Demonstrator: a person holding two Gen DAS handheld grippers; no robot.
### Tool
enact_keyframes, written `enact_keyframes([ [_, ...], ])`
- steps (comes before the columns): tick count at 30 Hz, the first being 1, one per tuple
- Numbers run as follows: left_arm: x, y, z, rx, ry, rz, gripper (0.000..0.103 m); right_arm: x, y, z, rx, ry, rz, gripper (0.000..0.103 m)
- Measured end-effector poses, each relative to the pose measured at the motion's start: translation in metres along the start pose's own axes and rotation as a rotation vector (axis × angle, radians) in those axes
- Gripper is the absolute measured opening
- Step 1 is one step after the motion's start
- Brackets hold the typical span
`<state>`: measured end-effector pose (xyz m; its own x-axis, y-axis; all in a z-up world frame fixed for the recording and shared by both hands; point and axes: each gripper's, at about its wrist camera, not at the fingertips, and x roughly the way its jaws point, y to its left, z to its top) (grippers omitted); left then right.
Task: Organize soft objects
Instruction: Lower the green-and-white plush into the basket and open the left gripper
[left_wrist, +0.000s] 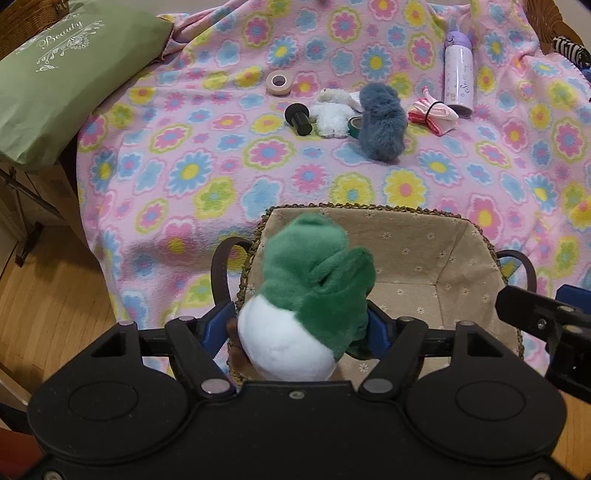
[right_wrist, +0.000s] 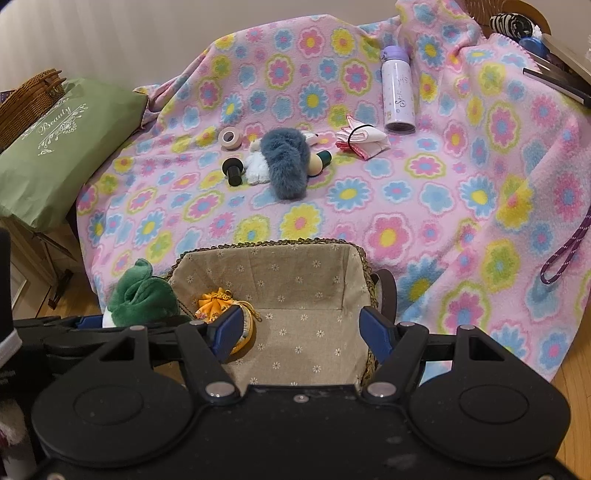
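**Left wrist: green plush at basket edge**

We see left tool (left_wrist: 303, 328) jaws apart around green plush (left_wrist: 314, 295), over basket (right_wrist: 280, 247) rim. Right tool (right_wrist: 301, 328) released, empty. Orange pouch (right_wrist: 225, 306) already in. Blue furry toy (right_wrist: 286, 162), white plush (left_wrist: 332, 116) left on blanket (left_wrist: 207, 155).

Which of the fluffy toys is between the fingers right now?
The green-and-white plush, between the left fingers at the basket's edge. The blue and white fluffy ones lie out on the blanket.
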<state>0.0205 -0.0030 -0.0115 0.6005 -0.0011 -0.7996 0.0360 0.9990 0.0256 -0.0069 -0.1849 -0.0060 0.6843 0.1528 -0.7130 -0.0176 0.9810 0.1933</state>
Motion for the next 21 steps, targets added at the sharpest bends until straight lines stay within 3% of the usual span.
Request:
enact_keyframes([
  [4,-0.0070,-0.0014,0.0008,0.010,-0.047,0.012,0.082,0.0001,-0.0011,-0.0004,-0.001,0.000,0.001,0.070],
  [21,-0.0058,-0.0021,0.0005,0.015,-0.040,0.019,0.083,0.0003,-0.0012,-0.0011,-0.001,-0.001,0.001,0.070],
])
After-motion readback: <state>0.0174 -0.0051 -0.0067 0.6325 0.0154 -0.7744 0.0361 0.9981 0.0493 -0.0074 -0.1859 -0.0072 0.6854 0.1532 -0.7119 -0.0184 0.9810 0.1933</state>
